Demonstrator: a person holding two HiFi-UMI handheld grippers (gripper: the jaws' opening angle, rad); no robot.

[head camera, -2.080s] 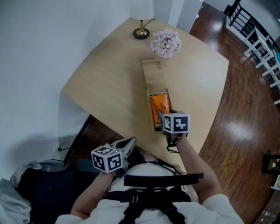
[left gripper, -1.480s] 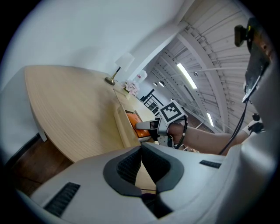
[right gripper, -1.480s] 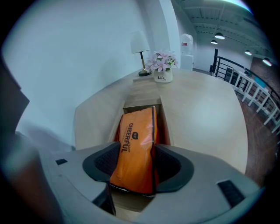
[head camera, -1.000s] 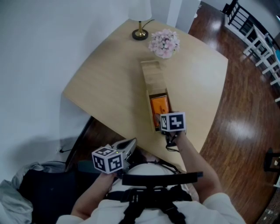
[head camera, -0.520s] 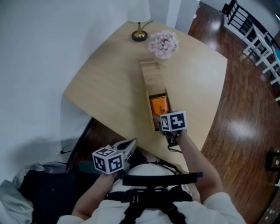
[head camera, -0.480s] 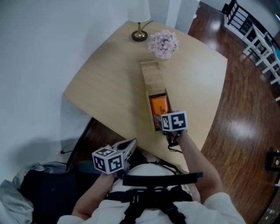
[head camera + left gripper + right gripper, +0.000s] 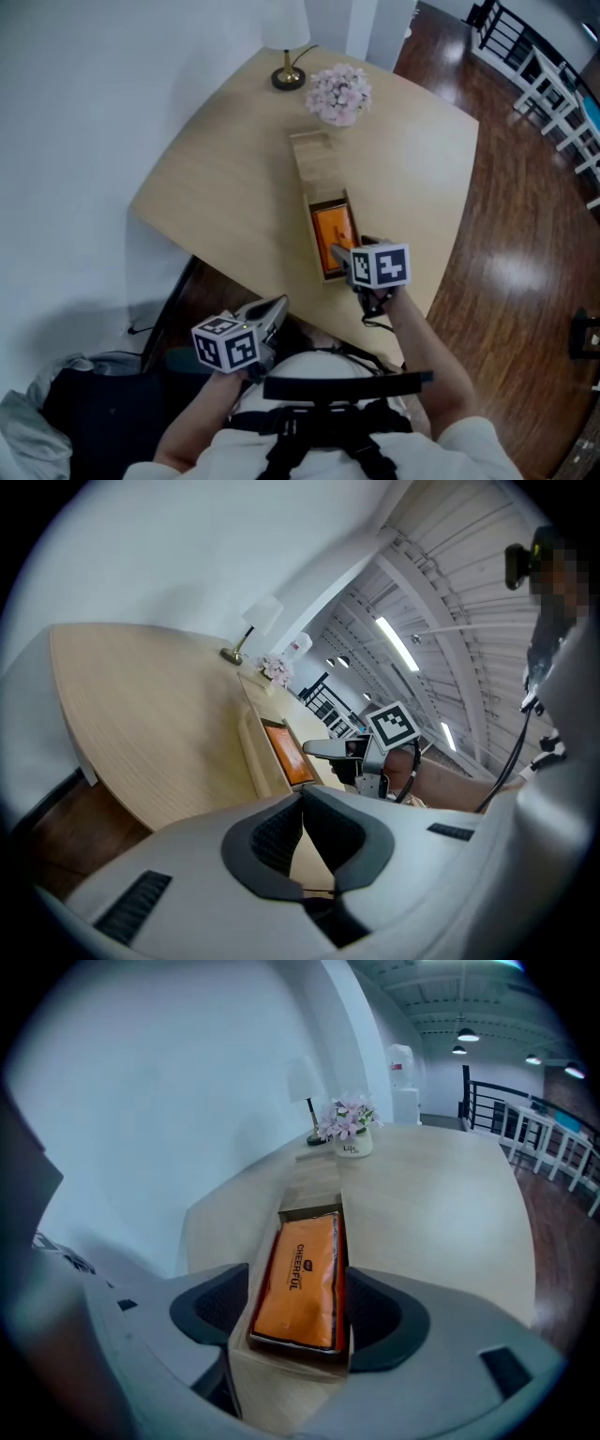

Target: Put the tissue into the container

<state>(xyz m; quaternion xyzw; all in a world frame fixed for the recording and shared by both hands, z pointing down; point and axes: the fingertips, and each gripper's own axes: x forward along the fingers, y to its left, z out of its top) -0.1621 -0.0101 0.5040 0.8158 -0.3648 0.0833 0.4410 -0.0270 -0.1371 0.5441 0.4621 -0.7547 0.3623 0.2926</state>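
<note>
A long wooden container (image 7: 314, 164) lies on the table (image 7: 216, 178), its near part uncovered. An orange tissue pack (image 7: 333, 228) lies flat inside it. My right gripper (image 7: 347, 251) hovers over the container's near end. Its jaws are open and stand either side of the pack (image 7: 302, 1279) without touching it. The container's front wall (image 7: 281, 1377) shows below them. My left gripper (image 7: 274, 307) is shut on nothing, held near my body off the table's near edge. In the left gripper view, that gripper (image 7: 302, 803) points toward the container (image 7: 255, 757) and the right gripper (image 7: 328, 750).
A lamp base (image 7: 284, 70) and a pot of pink flowers (image 7: 337, 94) stand at the table's far end beyond the container. A dark bag (image 7: 84, 412) lies on the floor at lower left. Wood floor and white railings (image 7: 553, 84) are to the right.
My right gripper has lifted slightly over the container's near end, its jaws still wide. The pack stays in the container. My left gripper has not moved.
</note>
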